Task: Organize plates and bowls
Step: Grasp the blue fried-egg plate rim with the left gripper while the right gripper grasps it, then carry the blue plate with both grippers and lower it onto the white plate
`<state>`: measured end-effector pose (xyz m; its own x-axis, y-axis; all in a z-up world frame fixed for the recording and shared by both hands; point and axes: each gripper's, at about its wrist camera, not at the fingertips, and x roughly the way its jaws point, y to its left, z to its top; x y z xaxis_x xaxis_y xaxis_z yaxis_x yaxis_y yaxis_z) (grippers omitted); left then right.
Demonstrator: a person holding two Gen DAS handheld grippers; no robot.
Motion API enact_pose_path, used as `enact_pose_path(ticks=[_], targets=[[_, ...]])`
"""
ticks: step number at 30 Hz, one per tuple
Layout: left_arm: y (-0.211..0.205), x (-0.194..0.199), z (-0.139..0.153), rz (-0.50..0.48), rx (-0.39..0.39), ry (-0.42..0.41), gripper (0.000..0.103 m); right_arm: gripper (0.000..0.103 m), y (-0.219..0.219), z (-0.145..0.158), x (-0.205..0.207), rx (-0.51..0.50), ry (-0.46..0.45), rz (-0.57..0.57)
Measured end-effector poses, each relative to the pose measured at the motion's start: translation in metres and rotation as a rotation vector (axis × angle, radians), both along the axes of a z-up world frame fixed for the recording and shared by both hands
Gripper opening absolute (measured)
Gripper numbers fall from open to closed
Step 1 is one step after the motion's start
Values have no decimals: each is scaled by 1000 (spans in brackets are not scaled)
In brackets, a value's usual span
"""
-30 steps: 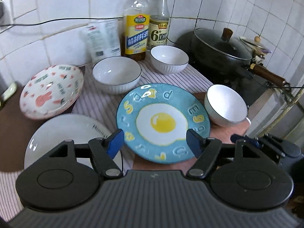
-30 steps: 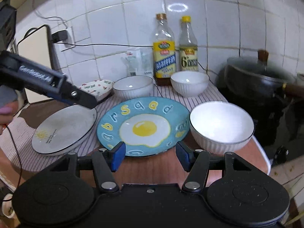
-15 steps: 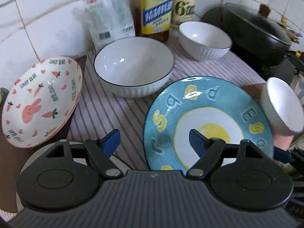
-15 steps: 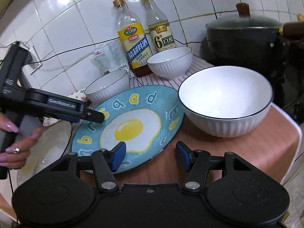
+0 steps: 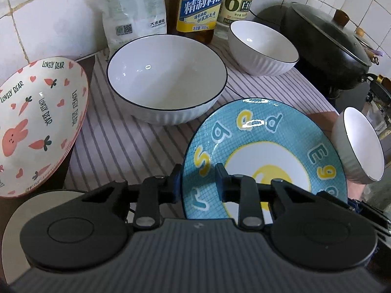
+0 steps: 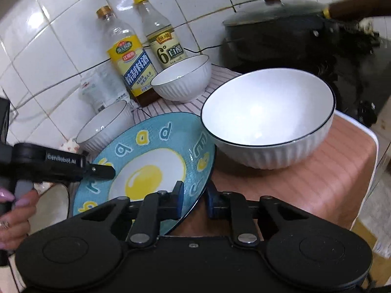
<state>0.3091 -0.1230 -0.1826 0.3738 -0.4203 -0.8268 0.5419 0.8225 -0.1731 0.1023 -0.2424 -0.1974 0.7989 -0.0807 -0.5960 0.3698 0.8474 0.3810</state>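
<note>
Both tongs had closed to a narrow gap over the rim of the blue fried-egg plate (image 5: 264, 146), one on each side. In the left wrist view the left tongs (image 5: 199, 185) straddled the plate's edge at about 8 o'clock, one blue pad outside the rim and one over the lettered border. In the right wrist view the right tongs (image 6: 194, 201) pinched the edge at about 5 o'clock, one pad on the face and one beneath; whether the pads pressed firmly could not be told.

The plate sat at the middle of the counter (image 6: 317, 171), its right edge tilted up off the pink mat in the right wrist view. A ribbed white bowl (image 6: 268, 119) stood just beside it at 2 o'clock, touching or nearly touching the rim. Two more white bowls stood behind: a large one (image 5: 167, 80) at 11 o'clock on the striped cloth and a small one (image 5: 262, 48) at 12 o'clock by the bottles. The bunny-and-carrot dish (image 5: 36, 124) lay at 9 o'clock, a plain white plate (image 5: 14, 219) at 7 o'clock.

The step in hand looked to be the two-sided lift of the blue plate, probably to stack it on another plate. The next move would call for an even rise of both tongs, clear of the near bowl, and a level carry leftward
</note>
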Motion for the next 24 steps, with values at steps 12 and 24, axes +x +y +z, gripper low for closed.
enact_pose_path(ticks=[12, 24], targets=[[9, -16, 20, 68, 3, 43, 26, 19, -14, 5, -5, 104, 15, 30], [61, -62, 61, 164, -48, 24, 26, 19, 11, 42, -19, 108, -12, 145]])
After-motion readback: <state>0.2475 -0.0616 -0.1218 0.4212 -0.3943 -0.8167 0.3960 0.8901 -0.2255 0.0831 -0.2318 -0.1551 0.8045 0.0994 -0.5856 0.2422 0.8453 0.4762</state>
